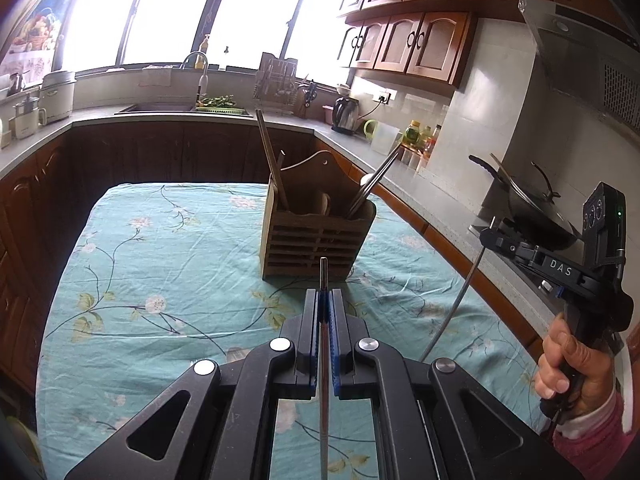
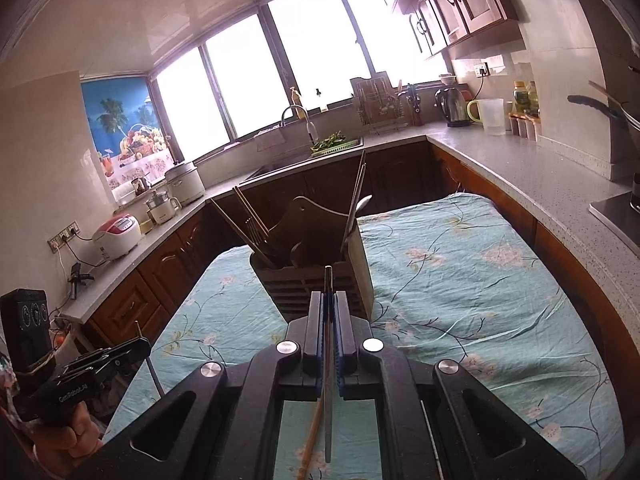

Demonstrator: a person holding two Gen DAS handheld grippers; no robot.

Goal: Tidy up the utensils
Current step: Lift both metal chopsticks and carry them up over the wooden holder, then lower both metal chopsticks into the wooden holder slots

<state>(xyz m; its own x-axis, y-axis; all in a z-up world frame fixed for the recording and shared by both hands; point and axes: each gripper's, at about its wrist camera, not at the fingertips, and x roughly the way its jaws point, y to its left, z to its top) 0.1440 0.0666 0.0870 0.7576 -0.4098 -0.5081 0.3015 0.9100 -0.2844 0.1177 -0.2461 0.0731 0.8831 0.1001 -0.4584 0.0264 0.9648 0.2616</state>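
Observation:
A slatted wooden utensil holder (image 1: 316, 236) (image 2: 320, 280) stands on the teal floral tablecloth (image 1: 160, 264). It holds wooden chopsticks (image 1: 274, 164) on its left, a wooden spoon in the middle and metal chopsticks (image 1: 378, 184) with a pale spoon on its right. My left gripper (image 1: 325, 293) (image 2: 141, 347) is shut on a thin metal chopstick (image 1: 324, 276) (image 2: 154, 372), in front of the holder and above the cloth. My right gripper (image 2: 329, 294) (image 1: 486, 237) is shut on another metal chopstick (image 2: 328, 280) (image 1: 452, 304). A wooden stick (image 2: 310, 436) shows beneath it; I cannot tell whether it is held.
Grey counters wrap around the table on three sides. There is a sink (image 1: 156, 109) at the back, a kettle (image 1: 345, 114) and bottles at the right, a wok (image 1: 532, 216) on the stove, and rice cookers (image 2: 116, 236) at the left. A person's hand (image 1: 568, 364) grips the right tool.

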